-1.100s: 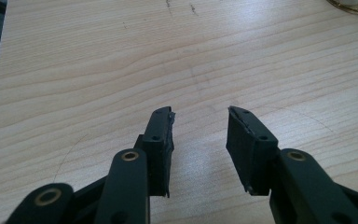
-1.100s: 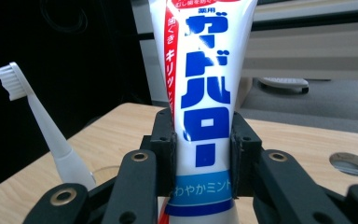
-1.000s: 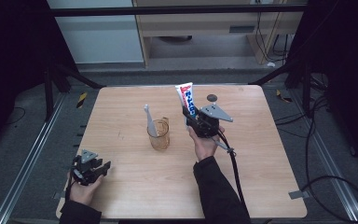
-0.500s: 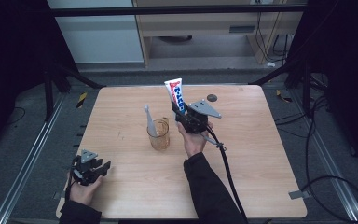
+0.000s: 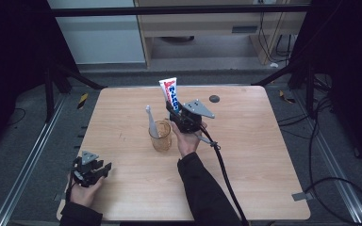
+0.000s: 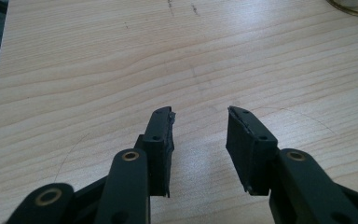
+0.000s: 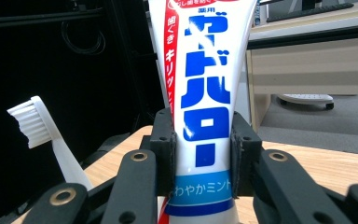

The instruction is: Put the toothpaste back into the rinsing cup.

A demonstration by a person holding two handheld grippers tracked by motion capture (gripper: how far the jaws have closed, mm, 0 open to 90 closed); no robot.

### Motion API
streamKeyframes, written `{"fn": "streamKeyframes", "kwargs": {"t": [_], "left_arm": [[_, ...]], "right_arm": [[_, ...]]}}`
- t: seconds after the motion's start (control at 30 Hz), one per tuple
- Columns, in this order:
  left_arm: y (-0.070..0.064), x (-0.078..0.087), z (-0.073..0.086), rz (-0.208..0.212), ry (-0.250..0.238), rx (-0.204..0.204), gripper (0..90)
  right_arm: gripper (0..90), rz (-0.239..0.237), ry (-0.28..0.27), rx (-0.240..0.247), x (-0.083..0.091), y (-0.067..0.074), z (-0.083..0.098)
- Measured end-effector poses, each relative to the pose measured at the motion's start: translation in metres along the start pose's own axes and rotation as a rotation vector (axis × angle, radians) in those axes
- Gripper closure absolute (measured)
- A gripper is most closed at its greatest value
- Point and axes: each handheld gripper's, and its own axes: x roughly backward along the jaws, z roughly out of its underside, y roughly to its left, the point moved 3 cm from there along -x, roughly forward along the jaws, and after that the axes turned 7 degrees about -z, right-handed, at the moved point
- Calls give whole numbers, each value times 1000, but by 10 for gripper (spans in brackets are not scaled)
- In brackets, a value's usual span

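Mid-table (image 5: 264,155), well inside its edges, the right claw (image 7: 203,156) clamps the toothpaste tube (image 7: 205,93) beside the cup (image 5: 160,136).

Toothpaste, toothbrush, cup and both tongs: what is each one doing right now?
Toothpaste: upright, squeezed between the right tongs, up off the table.
Toothbrush: standing in the cup, bristles up, leaning.
Cup: upright on the table, holding the toothbrush.
Right tongs: shut on the toothpaste.
Left tongs: open, holding nothing.
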Motion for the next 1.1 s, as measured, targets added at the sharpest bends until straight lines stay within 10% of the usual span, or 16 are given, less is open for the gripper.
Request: {"fn": "streamKeyframes", "kwargs": {"t": [1.1], "left_arm": [[1, 1, 0, -1, -1, 2, 602]], "right_arm": [[678, -27, 47, -30, -30, 15, 35]]}}
